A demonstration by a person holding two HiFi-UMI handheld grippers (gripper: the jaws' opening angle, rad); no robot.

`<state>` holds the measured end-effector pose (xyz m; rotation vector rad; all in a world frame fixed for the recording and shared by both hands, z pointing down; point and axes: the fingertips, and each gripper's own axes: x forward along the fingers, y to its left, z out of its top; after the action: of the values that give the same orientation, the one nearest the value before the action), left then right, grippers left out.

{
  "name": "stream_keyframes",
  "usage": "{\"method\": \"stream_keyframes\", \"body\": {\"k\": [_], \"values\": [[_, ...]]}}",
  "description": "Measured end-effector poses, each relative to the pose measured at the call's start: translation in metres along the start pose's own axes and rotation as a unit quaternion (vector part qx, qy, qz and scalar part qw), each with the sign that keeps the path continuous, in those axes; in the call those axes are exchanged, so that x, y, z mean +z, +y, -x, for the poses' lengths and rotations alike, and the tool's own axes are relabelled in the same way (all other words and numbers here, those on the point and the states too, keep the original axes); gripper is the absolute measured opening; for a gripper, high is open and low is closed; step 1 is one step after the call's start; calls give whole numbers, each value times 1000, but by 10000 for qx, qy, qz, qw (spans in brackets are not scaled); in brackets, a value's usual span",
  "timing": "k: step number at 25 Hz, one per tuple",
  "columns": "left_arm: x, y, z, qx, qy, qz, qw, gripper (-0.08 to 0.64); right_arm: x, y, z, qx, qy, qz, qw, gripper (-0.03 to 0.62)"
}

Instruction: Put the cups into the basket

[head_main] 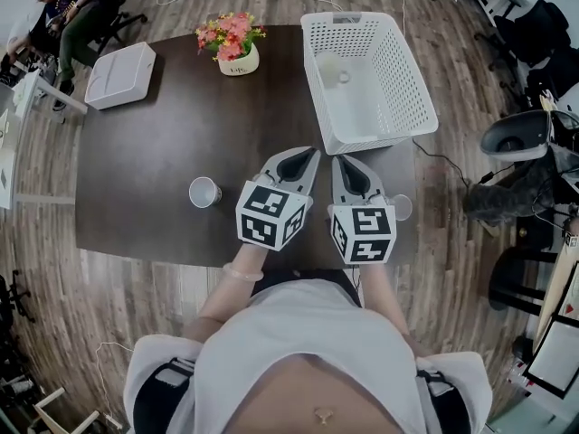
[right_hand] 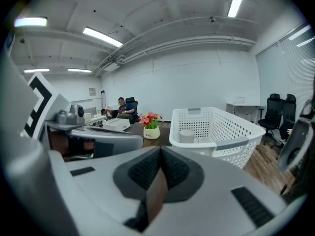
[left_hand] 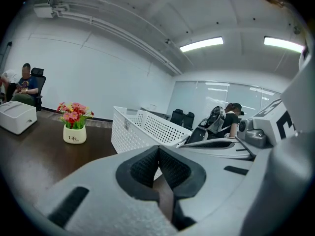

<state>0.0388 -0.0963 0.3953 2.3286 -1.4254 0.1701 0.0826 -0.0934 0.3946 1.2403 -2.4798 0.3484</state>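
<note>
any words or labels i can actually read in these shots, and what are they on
"Life": printed on the white flower pot, read in the left gripper view.
Smaller print under that word: too small to read.
Wall notice in the right gripper view: too small to read.
Nothing else shows legible text.

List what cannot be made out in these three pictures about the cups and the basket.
The right-hand cup, head view: mostly hidden behind the right gripper; only part of its rim shows.
The left-hand cup: in neither gripper view; each gripper's own body fills the lower frame.
The basket, left gripper view: its near wall hides whatever lies inside.
</note>
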Motion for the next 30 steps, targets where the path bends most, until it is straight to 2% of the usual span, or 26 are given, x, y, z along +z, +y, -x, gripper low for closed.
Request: {"method": "stream_keyframes", "body": {"k": [5,9,13,22,30], "values": [[1,17,16,288,-138,148,9994,11,1,23,-12,367,60,238,9990,12],[0,40,43,765,-308,287,9962,11,2,53,-28,849,107,384,9956,12],[-4,67,79,1324,-461,472,9890,11,2,92,-43,1396,194,631,9880,12],[-23,110,163,2440,-794,961,9617,11,-5,183,-57,2506,403,1162,9602,12],[-58,129,226,3227,-931,1388,9316,11,-25,235,-67,3115,641,1482,9364,14]]}}
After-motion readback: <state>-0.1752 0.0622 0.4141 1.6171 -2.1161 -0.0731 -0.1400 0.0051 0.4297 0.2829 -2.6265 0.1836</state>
